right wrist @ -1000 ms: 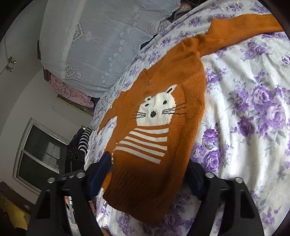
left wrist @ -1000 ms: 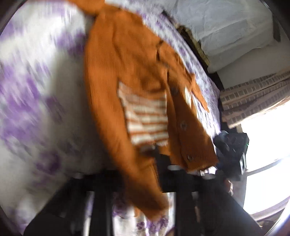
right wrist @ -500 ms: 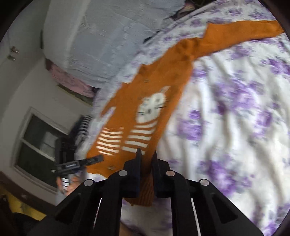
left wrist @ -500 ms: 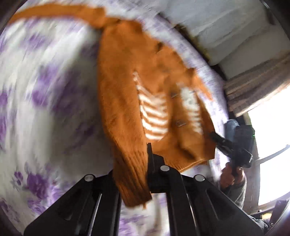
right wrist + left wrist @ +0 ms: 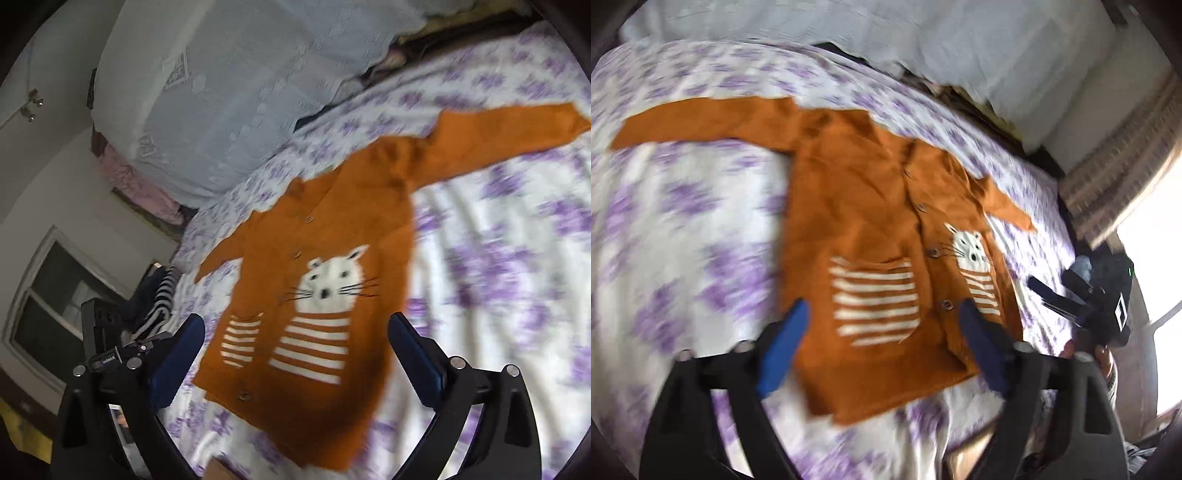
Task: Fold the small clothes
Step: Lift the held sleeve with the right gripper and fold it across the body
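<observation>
An orange knitted cardigan (image 5: 864,206) with a white cat face and white stripes lies flat, front up, on the purple-flowered bedsheet (image 5: 683,229). It also shows in the right wrist view (image 5: 332,236), one sleeve stretched out to the upper right. My left gripper (image 5: 882,314) is open and empty, just above the hem, fingers either side of the striped pocket. My right gripper (image 5: 295,328) is open and empty over the hem, fingers either side of the cat panel. The right gripper shows in the left wrist view (image 5: 1089,299) at the right bed edge.
A pale blue lace cover (image 5: 240,85) lies over bedding at the head of the bed. Striped and dark clothes (image 5: 159,295) lie at the bed's left edge near a window (image 5: 48,306). A curtain and bright window (image 5: 1126,192) are to the right.
Both grippers were shut on the cardigan's hem half a second ago. Both have opened and let go, and the cardigan now lies spread flat on the bed.
</observation>
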Available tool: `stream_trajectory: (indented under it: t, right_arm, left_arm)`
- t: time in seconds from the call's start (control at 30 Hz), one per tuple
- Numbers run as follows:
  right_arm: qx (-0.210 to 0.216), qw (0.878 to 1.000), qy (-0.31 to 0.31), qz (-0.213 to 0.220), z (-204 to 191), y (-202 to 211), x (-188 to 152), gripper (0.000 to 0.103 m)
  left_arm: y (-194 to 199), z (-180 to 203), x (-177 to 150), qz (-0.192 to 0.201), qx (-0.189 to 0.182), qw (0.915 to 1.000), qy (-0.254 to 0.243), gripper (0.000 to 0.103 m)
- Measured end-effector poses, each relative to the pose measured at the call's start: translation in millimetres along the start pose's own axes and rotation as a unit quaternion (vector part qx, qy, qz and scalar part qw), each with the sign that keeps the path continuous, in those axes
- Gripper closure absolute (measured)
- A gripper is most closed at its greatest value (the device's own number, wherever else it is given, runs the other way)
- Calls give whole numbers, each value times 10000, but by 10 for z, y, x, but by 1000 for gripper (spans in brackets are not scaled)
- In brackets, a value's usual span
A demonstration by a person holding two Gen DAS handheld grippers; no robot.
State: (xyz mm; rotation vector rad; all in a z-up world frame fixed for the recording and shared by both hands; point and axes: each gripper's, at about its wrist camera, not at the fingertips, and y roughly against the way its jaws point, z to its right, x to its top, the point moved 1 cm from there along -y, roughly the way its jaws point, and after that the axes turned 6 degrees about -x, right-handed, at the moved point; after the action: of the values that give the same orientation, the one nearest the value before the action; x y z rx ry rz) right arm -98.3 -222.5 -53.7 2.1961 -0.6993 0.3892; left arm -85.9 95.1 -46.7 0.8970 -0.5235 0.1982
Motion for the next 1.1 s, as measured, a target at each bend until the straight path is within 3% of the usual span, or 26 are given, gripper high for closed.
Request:
stream_trajectory:
  t: [0.07,0.1,0.2,0.3,0.37,0.53,0.67,0.77,0.87,0.9,0.93,0.97,1.0,1.03,1.07,1.1]
  right_arm:
    - [-3,9983,-388,-428,181,-301,-51,3]
    - [147,9993,-311,-172,198,-244,-58,4]
    - [122,9978,-637,-110,303,-29,46,4]
    - [-107,9915,-1026,799,547,388,263,3]
    - [-158,9802,-1308,1477,760,648,489,3]
    - [-429,9544,-2172,2001,1301,783,705,3]
    - [-281,9296,-2847,2321,1658,753,749,3]
    - [-235,9251,-2918,2416,1752,709,880,5]
    - [-280,9133,-3169,2541,2110,738,1033,22]
    - [-291,9067,-3319,2585,2195,717,1048,38]
    - [-309,8980,-3502,2645,2316,648,1094,63]
    - [-279,8866,-3742,2706,2430,608,1072,73]
    - [-218,8786,-3916,2724,2526,592,1038,95]
    - [-106,8752,-3979,2749,2533,596,1003,100]
    - [0,8761,-3949,2766,2495,618,988,98]
    - [73,8755,-3930,2811,2425,662,945,74]
  left_arm:
    - [-409,9,14,-496,222,9985,-83,13]
    - [-655,-54,-29,-847,505,9951,-45,13]
    - [-719,158,-8,-730,952,9908,-635,11]
    - [-647,391,221,-443,712,9934,-782,11]
    - [-661,573,466,-201,726,9932,-891,11]
    - [-919,892,920,150,662,9940,-855,10]
    - [-1329,1002,1195,-132,369,9982,-448,10]
    - [-1673,1030,1394,-226,447,9982,-326,10]
    - [-1980,1015,1535,-291,630,9973,-258,10]
    - [-2114,1008,1603,-330,723,9966,-237,10]
    - [-2184,998,1635,-351,771,9962,-215,10]
    - [-2246,978,1671,-372,815,9958,-178,10]
    - [-2360,965,1727,-409,869,9953,-114,10]
    - [-2405,937,1737,-424,888,9951,-77,10]
    - [-2468,923,1766,-432,916,9948,-40,10]
    - [-2528,910,1785,-414,956,9945,-22,10]
